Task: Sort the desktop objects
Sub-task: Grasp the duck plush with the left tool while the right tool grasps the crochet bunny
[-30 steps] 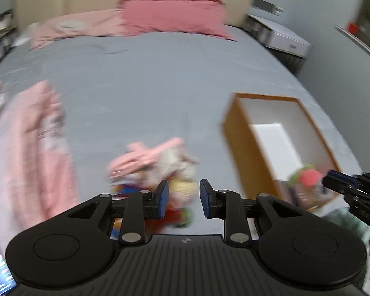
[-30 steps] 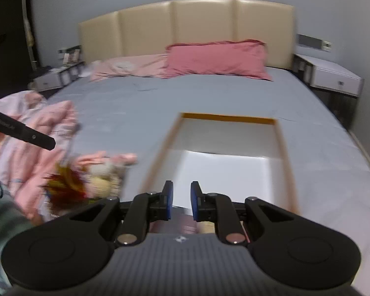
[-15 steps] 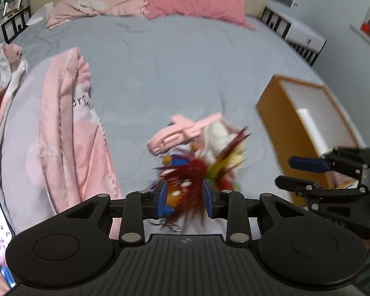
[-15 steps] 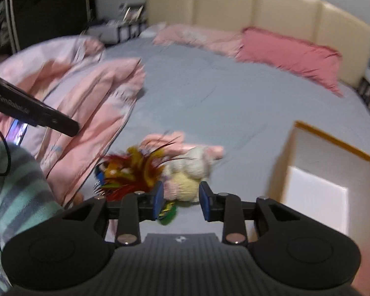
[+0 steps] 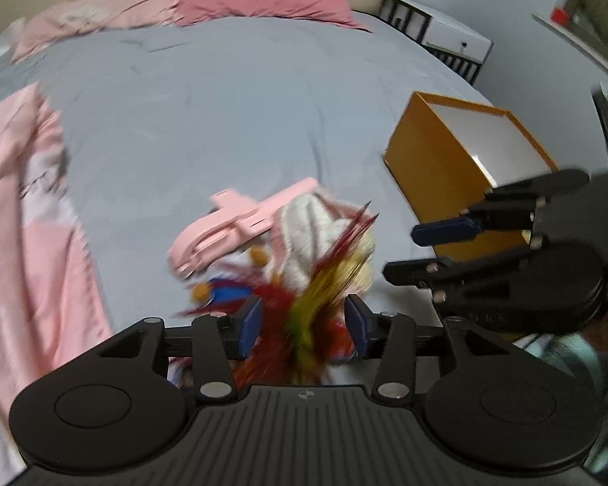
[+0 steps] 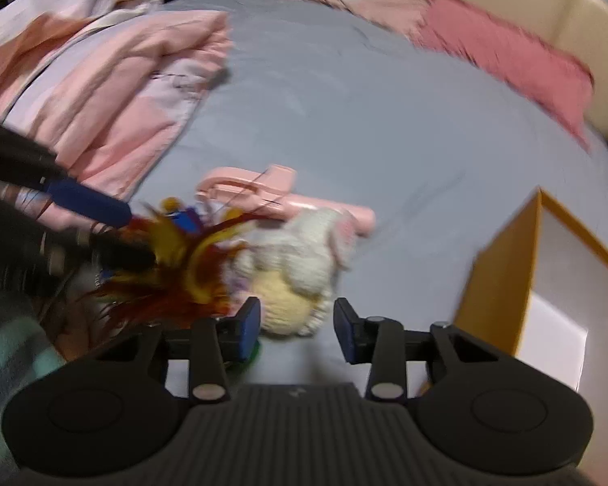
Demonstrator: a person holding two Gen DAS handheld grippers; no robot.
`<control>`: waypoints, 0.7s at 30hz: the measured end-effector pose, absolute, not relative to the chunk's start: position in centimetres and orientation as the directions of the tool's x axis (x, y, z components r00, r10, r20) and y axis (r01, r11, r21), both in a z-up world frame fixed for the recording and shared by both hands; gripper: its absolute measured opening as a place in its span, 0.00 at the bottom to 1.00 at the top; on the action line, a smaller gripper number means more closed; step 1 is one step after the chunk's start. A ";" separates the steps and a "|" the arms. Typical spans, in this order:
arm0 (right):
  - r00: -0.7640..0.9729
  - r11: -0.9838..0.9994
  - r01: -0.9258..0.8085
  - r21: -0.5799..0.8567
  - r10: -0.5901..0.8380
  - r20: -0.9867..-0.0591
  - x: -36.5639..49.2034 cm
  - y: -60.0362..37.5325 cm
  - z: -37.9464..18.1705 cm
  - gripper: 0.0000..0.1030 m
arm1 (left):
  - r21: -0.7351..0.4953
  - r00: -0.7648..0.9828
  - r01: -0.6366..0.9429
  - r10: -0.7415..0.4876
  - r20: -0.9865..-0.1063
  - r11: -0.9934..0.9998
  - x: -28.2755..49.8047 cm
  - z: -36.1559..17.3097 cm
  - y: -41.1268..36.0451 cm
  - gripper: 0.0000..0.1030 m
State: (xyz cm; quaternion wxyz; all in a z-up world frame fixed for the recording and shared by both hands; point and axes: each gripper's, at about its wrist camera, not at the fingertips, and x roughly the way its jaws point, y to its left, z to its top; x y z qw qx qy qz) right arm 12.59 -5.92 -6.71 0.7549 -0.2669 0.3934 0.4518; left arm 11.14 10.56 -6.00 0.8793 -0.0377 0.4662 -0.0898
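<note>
Two grippers are descending on the toy pile left of the box: we are opening the left gripper around the feathers, holding the right gripper half-open, empty, near the plush.

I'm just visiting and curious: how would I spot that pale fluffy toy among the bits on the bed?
Start at the orange box standing on the grey bedsheet, then look left to the small heap of things. The plush toy lies at the heap's box side, in front of a pink plastic piece. It is the only soft, cream-white woolly thing there, beside the red and yellow feathers.
</note>
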 end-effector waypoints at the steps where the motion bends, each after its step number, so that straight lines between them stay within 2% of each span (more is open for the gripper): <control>1: 0.263 0.463 -0.886 -0.012 0.483 -0.835 13.4 -5.9 -6.6 0.39 | -0.125 0.534 0.134 -0.178 -0.827 0.983 11.8 -6.6 9.9 0.50; 4: 0.221 0.499 -0.864 0.069 0.500 -0.837 14.9 -5.1 -6.9 0.40 | -0.090 0.515 0.102 -0.130 -0.847 0.991 12.3 -7.6 9.9 0.41; 6: 0.179 0.510 -0.851 0.128 0.510 -0.841 15.5 -4.4 -7.6 0.43 | -0.118 0.523 0.050 -0.127 -0.843 0.992 11.8 -7.5 11.3 0.41; 8: 0.171 0.524 -0.839 0.145 0.507 -0.844 15.8 -3.8 -8.7 0.44 | -0.147 0.534 -0.019 -0.114 -0.838 0.989 11.4 -7.0 13.1 0.46; 11: 0.179 0.551 -0.823 0.141 0.486 -0.855 16.2 -2.8 -10.3 0.45 | -0.146 0.515 -0.081 -0.084 -0.853 0.986 11.1 -6.5 15.7 0.49; 13: 0.151 0.559 -0.808 0.185 0.501 -0.852 16.6 -2.8 -11.1 0.52 | -0.112 0.487 -0.100 -0.049 -0.872 0.989 11.2 -6.8 16.7 0.53; 15: 0.143 0.557 -0.807 0.197 0.508 -0.849 16.9 -2.7 -11.5 0.54 | -0.088 0.447 -0.116 -0.028 -0.894 0.989 11.6 -7.5 17.4 0.53; 17: 0.135 0.557 -0.802 0.214 0.519 -0.844 17.2 -3.0 -11.8 0.56 | -0.109 0.399 -0.108 -0.057 -0.915 0.988 12.0 -8.2 17.6 0.54; 19: 0.131 0.554 -0.801 0.226 0.531 -0.837 17.2 -3.2 -12.1 0.55 | -0.146 0.378 -0.091 -0.102 -0.920 0.985 12.3 -8.7 17.6 0.55; 21: 0.141 0.538 -0.818 0.203 0.529 -0.837 16.8 -3.3 -12.0 0.46 | -0.173 0.361 -0.064 -0.139 -0.922 0.983 12.8 -9.1 17.4 0.61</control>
